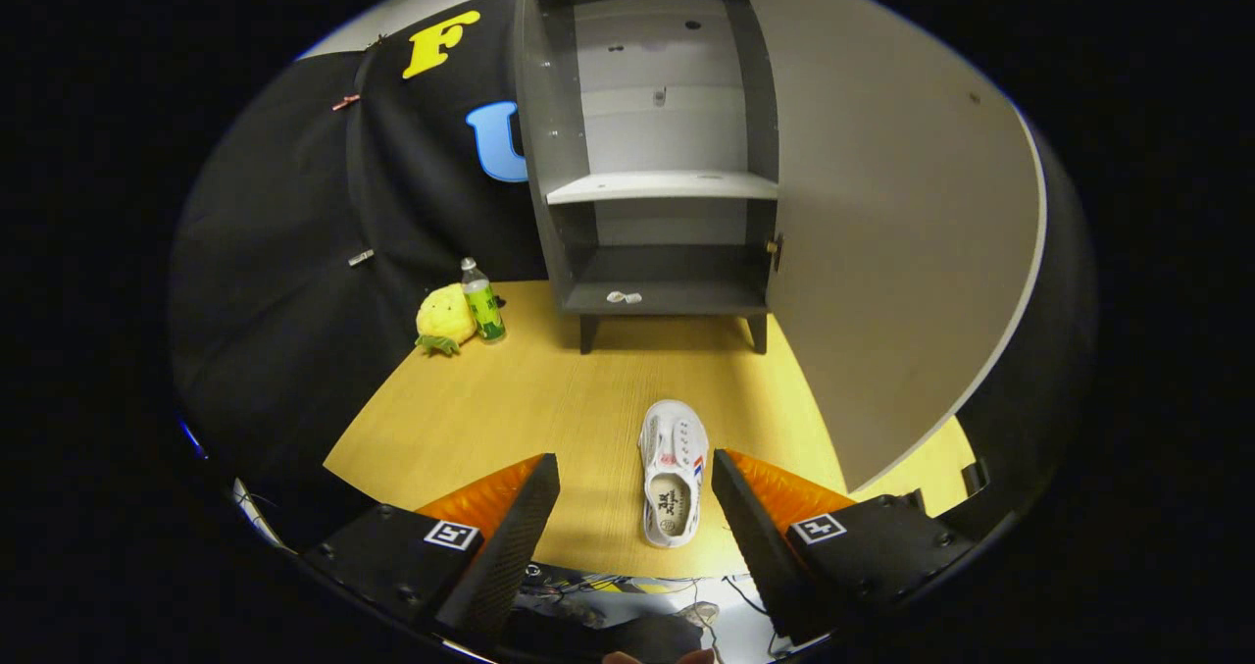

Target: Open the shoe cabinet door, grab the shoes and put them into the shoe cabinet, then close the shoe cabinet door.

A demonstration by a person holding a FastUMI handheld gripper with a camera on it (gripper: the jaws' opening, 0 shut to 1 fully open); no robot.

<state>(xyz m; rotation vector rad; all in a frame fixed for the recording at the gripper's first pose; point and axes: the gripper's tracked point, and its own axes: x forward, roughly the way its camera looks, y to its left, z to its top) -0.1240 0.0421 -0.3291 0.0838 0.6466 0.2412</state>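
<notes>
Shoe lying on the table between the spread fingers, cabinet open beyond.

The gripper (635, 483) is held wide open and nothing is gripped; its fingers (510, 536) are seen on either side of a white shoe (673, 473), apart from it. The shoe is laid flat on the wooden table (490, 409), toe pointed toward the cabinet (652, 154), closer to the right finger than the left. The cabinet is stood on short legs at the far end of the table, its door (882, 252) swung open to the right; a pale shelf (662, 186) is seen inside, and a small white scrap (624, 297) is left on the bottom board. A yellow plush (443, 319) and a bottle (482, 301) are placed together left of the cabinet, against the black cloth (294, 281).
</notes>
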